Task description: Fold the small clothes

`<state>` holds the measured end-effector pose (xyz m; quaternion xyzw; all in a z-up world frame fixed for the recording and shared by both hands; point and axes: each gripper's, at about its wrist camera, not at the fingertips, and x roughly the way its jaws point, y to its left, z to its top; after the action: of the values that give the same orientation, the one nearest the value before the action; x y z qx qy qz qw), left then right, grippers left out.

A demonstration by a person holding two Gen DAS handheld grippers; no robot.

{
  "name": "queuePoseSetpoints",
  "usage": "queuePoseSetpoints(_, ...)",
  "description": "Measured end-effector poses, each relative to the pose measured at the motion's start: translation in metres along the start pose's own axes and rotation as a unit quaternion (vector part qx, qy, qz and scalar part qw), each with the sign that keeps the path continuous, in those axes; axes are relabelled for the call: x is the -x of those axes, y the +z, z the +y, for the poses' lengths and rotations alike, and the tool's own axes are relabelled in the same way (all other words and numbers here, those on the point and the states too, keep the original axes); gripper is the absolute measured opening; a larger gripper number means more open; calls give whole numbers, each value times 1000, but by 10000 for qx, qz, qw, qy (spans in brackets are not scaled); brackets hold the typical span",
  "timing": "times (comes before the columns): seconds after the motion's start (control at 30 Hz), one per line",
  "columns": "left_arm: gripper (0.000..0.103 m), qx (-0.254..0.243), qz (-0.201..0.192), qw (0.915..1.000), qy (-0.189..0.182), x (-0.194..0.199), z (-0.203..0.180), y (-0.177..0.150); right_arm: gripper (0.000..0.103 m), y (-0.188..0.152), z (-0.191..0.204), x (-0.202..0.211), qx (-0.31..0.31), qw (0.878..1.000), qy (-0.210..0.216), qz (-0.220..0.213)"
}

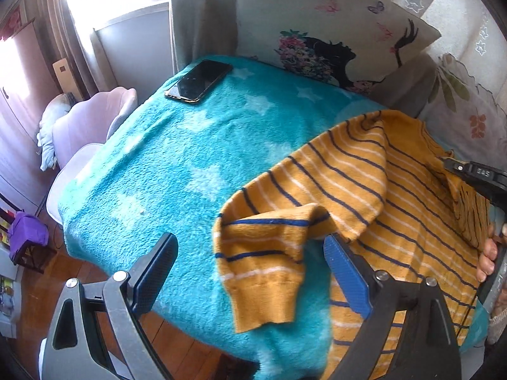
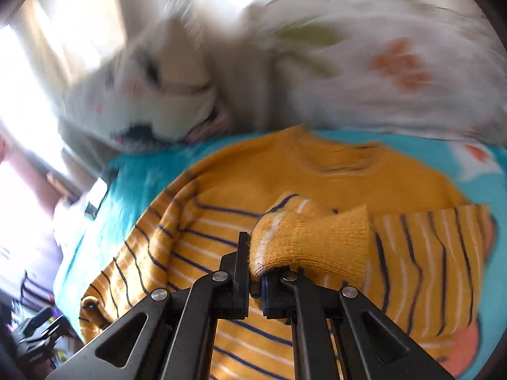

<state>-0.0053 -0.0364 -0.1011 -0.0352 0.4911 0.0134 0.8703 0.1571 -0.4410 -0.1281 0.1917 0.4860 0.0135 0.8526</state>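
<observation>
Sweater [image 2: 221,243] flat on blanket [image 1: 177,164], collar toward pillows; right gripper [image 2: 255,272] jaws clamp cuff, left gripper [image 1: 250,272] jaws apart.

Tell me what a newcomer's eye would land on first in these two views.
The mustard striped sweater stands out, spread on the turquoise star blanket, one sleeve lying folded between the open left tool. The right tool is shut on the other sleeve's cuff. A black phone lies at the blanket's far corner.

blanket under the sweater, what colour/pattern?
The blanket is teal with pale star shapes, clearest in the left wrist view.
</observation>
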Motion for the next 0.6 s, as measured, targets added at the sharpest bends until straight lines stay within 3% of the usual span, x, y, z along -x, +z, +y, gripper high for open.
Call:
queuePoseSetpoints(0.17, 93, 300, 63, 9995, 57, -7, 34, 0, 10, 3, 36, -65, 101, 9964, 206, 818)
queuePoseSetpoints(0.27, 93, 514, 67, 9986, 105, -11, 51, 0, 26, 0, 62, -77, 458, 9945, 47, 944)
queuePoseSetpoints(0.3, 93, 582, 64, 9982, 120, -12, 57, 0, 31, 0, 69, -79, 555, 9936, 64, 977)
queuePoseSetpoints(0.4, 93, 838, 51, 9963, 169, -15, 74, 3, 32, -3, 105, -80, 1247, 9878, -202, 912)
queuePoseSetpoints(0.5, 93, 1027, 10, 9944, 255, -13, 88, 4, 38, -11, 147, -83, 2243, 9698, -690, 671)
queuePoseSetpoints(0.6, 93, 1207, -59, 9919, 382, -8, 105, 4, 48, -17, 177, -82, 2688, 9600, -487, 606)
